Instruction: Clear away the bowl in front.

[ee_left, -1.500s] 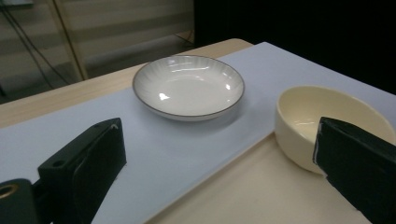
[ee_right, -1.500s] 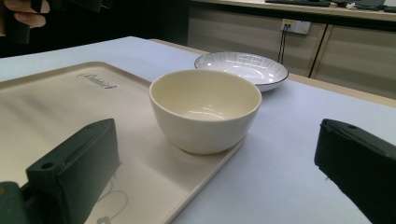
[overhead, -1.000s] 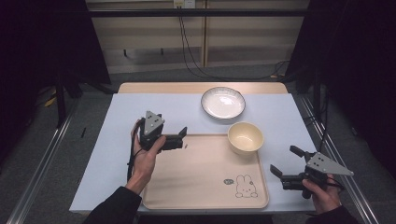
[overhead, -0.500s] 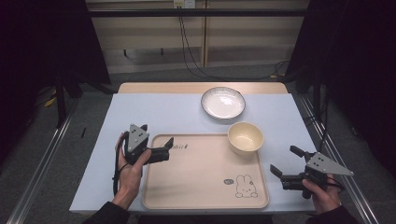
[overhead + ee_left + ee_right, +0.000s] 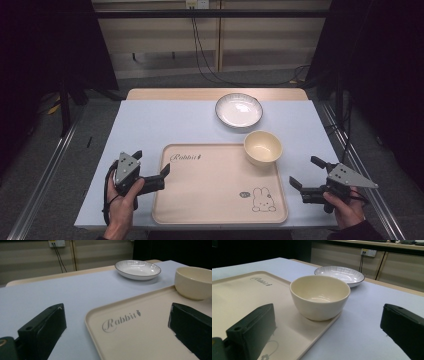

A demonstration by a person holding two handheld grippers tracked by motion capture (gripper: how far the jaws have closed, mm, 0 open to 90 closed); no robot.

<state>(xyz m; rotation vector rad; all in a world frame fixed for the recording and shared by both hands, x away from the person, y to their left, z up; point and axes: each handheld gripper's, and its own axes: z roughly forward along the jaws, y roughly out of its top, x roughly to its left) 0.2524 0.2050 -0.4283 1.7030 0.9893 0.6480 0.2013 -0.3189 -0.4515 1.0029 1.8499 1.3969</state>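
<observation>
A cream tray [image 5: 215, 185] printed with "Rabbit" and a bunny lies at the near middle of the table. A cream bowl [image 5: 263, 147] stands empty on the tray's far right corner. Beyond it, a white plate [image 5: 239, 110] with a dark rim rests on the tabletop. My left gripper [image 5: 152, 162] is open low at the tray's left edge, one jaw over the table and one over the tray [image 5: 140, 335]. My right gripper [image 5: 304, 171] is open just right of the tray, empty, pointing at the bowl [image 5: 320, 297] with the plate [image 5: 339, 275] behind.
The pale blue tabletop [image 5: 150, 125] is bare to the left and behind the tray. Its wooden far edge [image 5: 215, 94] meets a floor with cables and metal rails on both sides. Dark curtains flank the table.
My left gripper has come back toward the person and leftward, from above the tray's far left corner down to its left edge, staying open. The right gripper has not moved.
</observation>
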